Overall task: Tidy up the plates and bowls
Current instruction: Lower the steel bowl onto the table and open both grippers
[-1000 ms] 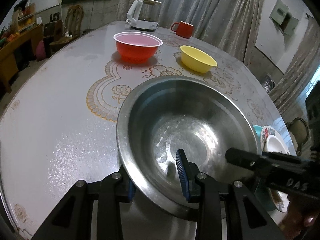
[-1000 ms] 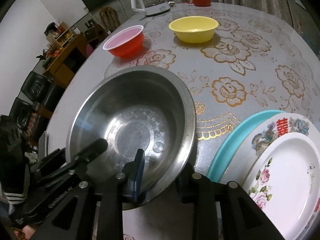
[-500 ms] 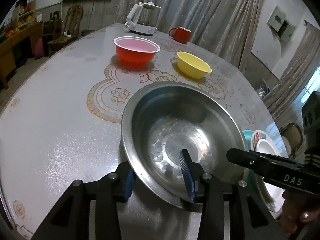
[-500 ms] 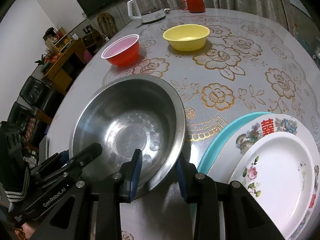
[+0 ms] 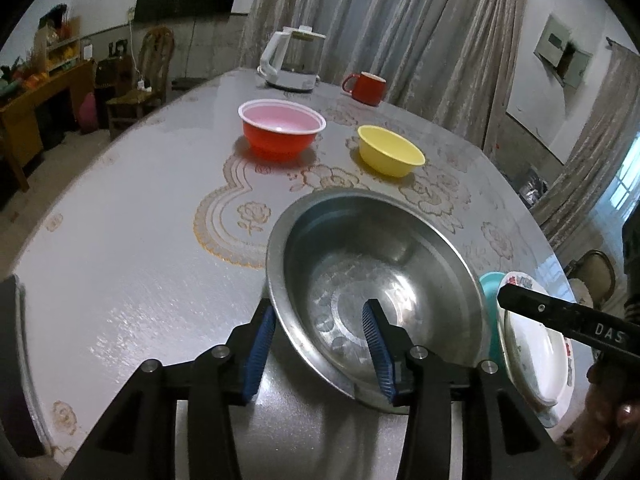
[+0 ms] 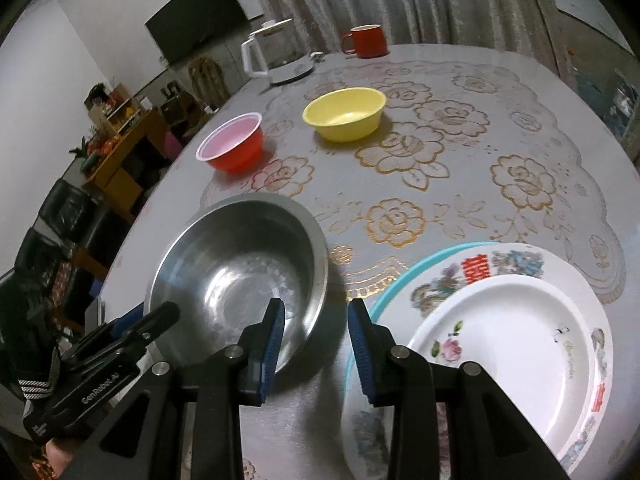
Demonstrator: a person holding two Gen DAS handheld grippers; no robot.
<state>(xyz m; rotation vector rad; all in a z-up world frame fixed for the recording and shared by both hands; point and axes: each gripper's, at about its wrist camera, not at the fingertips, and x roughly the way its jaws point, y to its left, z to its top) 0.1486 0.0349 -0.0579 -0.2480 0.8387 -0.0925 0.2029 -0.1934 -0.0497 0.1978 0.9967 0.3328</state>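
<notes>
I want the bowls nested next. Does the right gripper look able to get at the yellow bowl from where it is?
Probably yes. The right gripper is open, holding nothing, and the tablecloth between it and the yellow bowl is bare. The steel bowl sits off to its left.

The round table (image 6: 500,92) carries a grey covering with gold floral patterns. Resting directly on it: a steel bowl (image 6: 240,264) at the near edge; a teal plate (image 6: 404,280) just beside it, bearing stacked white plates; a red bowl (image 6: 234,148) and a yellow bowl (image 6: 344,114) mid-table; a white kettle (image 6: 272,56) and a red mug (image 6: 366,42) at the far edge.
</notes>
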